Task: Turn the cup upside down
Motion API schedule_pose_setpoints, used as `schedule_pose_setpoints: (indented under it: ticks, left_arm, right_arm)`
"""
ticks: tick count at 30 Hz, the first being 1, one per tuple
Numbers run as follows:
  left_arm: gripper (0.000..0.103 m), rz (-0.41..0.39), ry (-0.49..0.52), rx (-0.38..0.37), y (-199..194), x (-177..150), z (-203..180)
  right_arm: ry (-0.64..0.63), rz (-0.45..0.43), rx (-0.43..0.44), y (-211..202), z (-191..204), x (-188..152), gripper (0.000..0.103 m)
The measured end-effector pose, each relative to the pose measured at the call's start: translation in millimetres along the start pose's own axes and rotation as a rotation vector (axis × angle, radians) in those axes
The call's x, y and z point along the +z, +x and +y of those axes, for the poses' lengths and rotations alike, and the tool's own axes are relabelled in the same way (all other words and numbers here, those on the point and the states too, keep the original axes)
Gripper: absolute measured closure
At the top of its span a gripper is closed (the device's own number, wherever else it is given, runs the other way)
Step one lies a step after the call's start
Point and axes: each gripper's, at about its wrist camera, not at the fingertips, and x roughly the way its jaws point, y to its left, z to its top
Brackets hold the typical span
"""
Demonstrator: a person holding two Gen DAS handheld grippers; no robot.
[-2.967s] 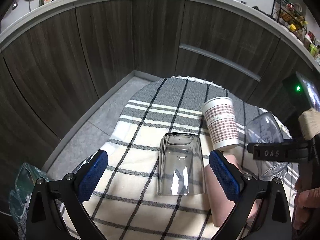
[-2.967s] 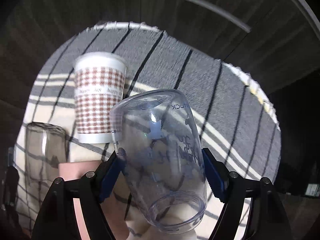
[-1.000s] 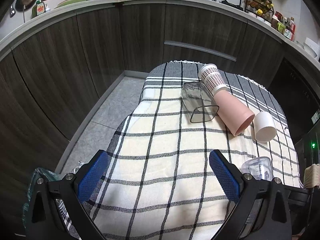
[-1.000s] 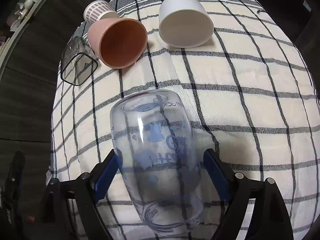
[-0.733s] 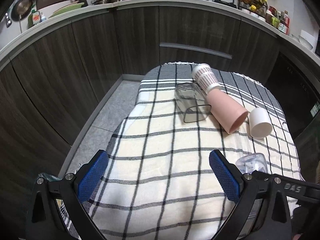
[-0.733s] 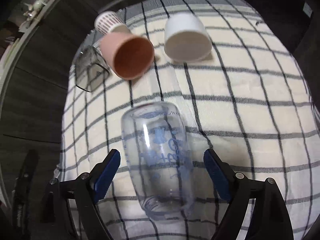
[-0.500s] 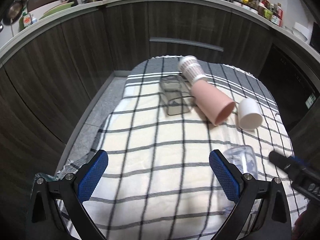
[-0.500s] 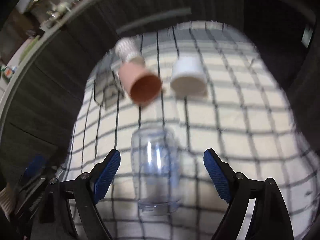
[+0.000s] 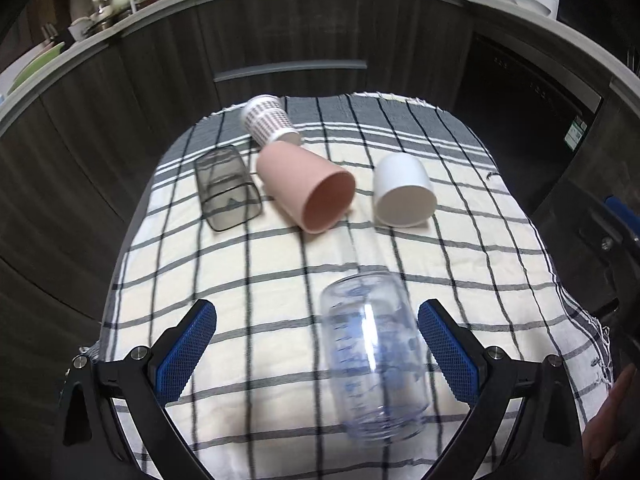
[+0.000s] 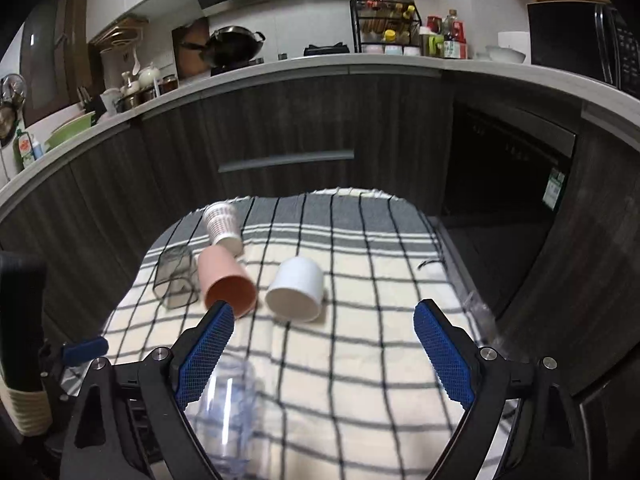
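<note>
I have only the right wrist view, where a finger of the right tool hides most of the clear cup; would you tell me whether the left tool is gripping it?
Observer: No. In the left wrist view, the left tool is wide open. The clear cup sits on the checked cloth between its fingers, much nearer the right one.
Operator: Thank you. Does the cup carry any markings I should know about?
Observer: Yes, blue print and a graduated scale run along its wall, though blur keeps me from reading them.
</note>
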Motion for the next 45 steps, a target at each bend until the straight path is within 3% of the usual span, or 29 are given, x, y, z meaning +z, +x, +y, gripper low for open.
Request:
schedule_pose_setpoints:
  ticks: [6, 11, 15, 21, 29, 32, 34, 45]
  left_arm:
    - [0.0, 0.085, -0.034, -0.027, 23.8, 13.5, -12.1]
    - [0.006, 0.234, -0.072, -0.064, 50.9, 19.4, -20.9]
    - [0.007, 0.349, -0.092, -0.079, 70.0, 19.9, -26.9]
    - [0.007, 0.447, -0.034, -0.02, 90.4, 24.7, -43.0]
    - [0.016, 0.626, -0.087, -0.031, 119.9, 21.1, -44.1]
    - [0.021, 0.654, -0.07, 0.001, 126.4, 22.8, -46.1]
    - [0.031, 0.675, -0.063, 0.0, 130.9, 24.2, -47.2]
    - [0.031, 0.654, -0.096, -0.039, 130.8, 24.9, -34.7]
  right_arm:
    - [-0.036, -0.013, -0.018, 1.0, -11.1, 16.2, 0.011]
    - [-0.056, -0.024, -0.033, 0.3, -16.8, 31.4, 0.011]
    - [-0.061, 0.007, 0.022, 6.4, -23.4, 38.7, 0.011]
    - [-0.01, 0.048, 0.071, 22.0, -38.8, 34.2, 0.011]
    - [0.089, 0.109, 0.146, 47.2, -56.0, 25.1, 0.011]
    - [0.115, 0.136, 0.175, 56.6, -57.3, 22.2, 0.011]
    - [0.12, 0.152, 0.177, 61.7, -56.7, 22.1, 0.011]
    - [0.166, 0.187, 0.218, 75.2, -56.9, 13.7, 0.011]
